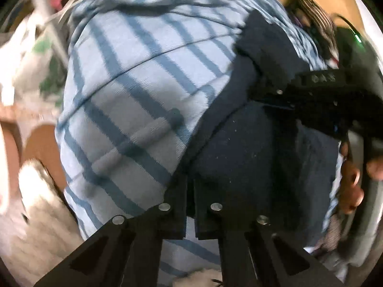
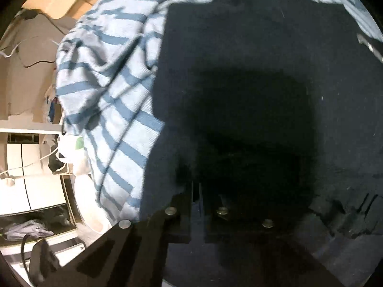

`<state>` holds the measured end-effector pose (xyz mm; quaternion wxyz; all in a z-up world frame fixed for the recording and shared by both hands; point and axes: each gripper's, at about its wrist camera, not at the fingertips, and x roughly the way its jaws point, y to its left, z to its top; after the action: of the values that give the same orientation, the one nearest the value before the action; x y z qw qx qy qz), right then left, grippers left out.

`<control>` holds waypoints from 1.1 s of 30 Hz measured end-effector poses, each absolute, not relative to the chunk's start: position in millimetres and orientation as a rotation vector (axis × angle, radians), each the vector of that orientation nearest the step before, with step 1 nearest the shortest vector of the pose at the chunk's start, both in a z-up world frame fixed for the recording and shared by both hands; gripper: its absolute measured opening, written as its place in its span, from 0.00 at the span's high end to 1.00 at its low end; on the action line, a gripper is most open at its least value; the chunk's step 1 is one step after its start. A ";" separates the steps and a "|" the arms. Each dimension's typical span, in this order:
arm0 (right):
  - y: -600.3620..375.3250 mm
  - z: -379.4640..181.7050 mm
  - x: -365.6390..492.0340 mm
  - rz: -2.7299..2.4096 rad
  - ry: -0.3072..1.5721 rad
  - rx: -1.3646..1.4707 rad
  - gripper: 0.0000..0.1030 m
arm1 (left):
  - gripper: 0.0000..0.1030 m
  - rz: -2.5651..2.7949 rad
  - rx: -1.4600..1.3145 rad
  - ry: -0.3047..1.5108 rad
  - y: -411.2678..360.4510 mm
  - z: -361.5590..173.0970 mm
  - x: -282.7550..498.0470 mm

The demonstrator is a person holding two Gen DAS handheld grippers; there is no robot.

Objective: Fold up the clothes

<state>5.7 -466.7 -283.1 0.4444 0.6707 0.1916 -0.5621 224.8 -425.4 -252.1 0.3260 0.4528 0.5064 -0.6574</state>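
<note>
A: You are pinching the dark navy garment (image 1: 239,148) with your left tool (image 1: 190,189), its two sides pressed together on the fabric right at the garment's edge, where it meets the blue striped cloth (image 1: 124,91).

B: And my right tool (image 2: 197,191)?

A: It is also clamped together on the navy fabric, further along the same piece. In the left wrist view it is reaching in from the right side, with your hand (image 1: 352,179) behind it.

B: Why both on one garment?

A: My guess is that you are taking two points of an edge so the cloth lifts flat instead of bunching, ready for a fold.

B: Where is the garment lying?

A: It is spread over the striped cloth, which is covering the surface underneath, so I cannot tell whether that is a bed or a tabletop. The striped cloth is rumpled at the far side, so it may drag along if you are lifting quickly.
</note>
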 end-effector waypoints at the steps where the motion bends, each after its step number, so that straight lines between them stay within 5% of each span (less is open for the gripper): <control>1: -469.2 -281.0 8.1 -1.391 0.481 1.652 0.95 | 0.96 -1.712 1.180 1.337 -426.2 -252.0 228.8; 12: -486.4 -287.2 33.1 -1.401 0.458 1.588 0.95 | 0.96 -1.603 1.252 1.270 -425.9 -260.0 233.9; 14: -483.4 -295.1 37.9 -1.388 0.410 1.590 0.88 | 0.96 -1.581 1.258 1.263 -427.0 -266.5 230.4; 15: -479.9 -297.4 39.0 -1.367 0.372 1.590 0.77 | 0.96 -1.577 1.260 1.257 -426.9 -267.3 229.5; 16: -476.3 -299.6 40.0 -1.346 0.334 1.589 0.52 | 0.93 -1.569 1.259 1.253 -427.2 -267.3 229.2; 18: -454.1 -285.5 34.3 -1.274 0.183 1.589 0.33 | 0.91 -1.537 1.250 1.267 -428.4 -264.9 230.7; 25: -332.9 -219.5 -35.4 -1.401 -0.203 1.481 0.30 | 0.57 -1.619 1.158 1.219 -414.1 -192.4 219.2; 29: -272.7 -231.4 -71.6 -1.575 -0.219 1.612 0.41 | 0.54 -1.872 1.174 1.171 -388.8 -164.6 181.9; 30: -263.4 -237.7 -75.3 -1.579 -0.221 1.644 0.46 | 0.56 -1.927 1.213 1.144 -382.3 -168.1 170.3; 32: -248.7 -250.0 -79.0 -1.552 -0.215 1.697 0.53 | 0.91 -1.978 1.322 1.141 -372.2 -187.7 150.5; 33: -250.1 -255.6 -76.0 -1.530 -0.202 1.709 0.60 | 0.95 -1.963 1.393 1.186 -367.8 -203.3 142.2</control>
<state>-76.0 -250.1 -255.6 0.4072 0.6779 -0.0801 -0.6068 142.2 -367.8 -203.3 0.2271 0.5055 0.4305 -0.7124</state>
